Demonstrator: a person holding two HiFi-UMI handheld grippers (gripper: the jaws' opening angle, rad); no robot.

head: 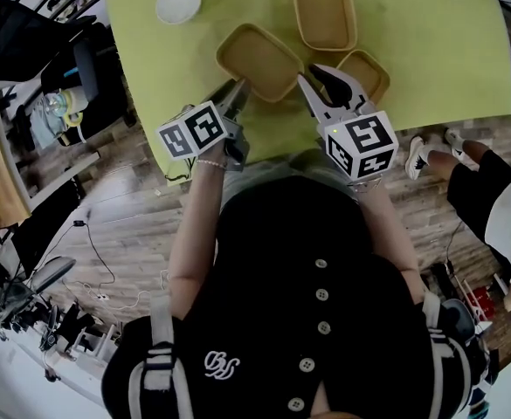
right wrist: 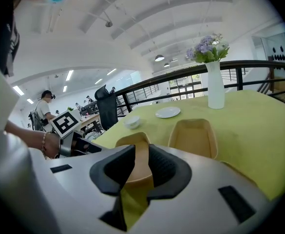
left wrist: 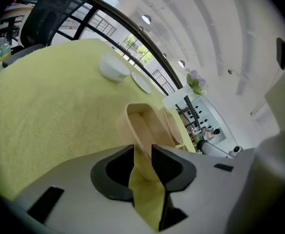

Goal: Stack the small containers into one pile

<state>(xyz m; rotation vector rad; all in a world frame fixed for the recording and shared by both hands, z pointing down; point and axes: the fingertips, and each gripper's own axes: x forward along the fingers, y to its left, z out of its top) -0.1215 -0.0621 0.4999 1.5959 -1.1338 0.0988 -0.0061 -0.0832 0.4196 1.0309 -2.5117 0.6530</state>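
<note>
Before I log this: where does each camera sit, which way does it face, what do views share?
Head view: on the person's head, facing down at the green table; torso, forearms, left gripper, right gripper show.
Left gripper view: on the left gripper, facing across the table; its jaws grip the rim of the near container.
Right gripper view: on the right gripper, facing across the table, jaws on that container's other side; left gripper shows.
Shared: all show the near container; both gripper views, the white bowl.

Bright even daylight; soft shadows; strong fisheye distortion, dark vignetted corners.
</note>
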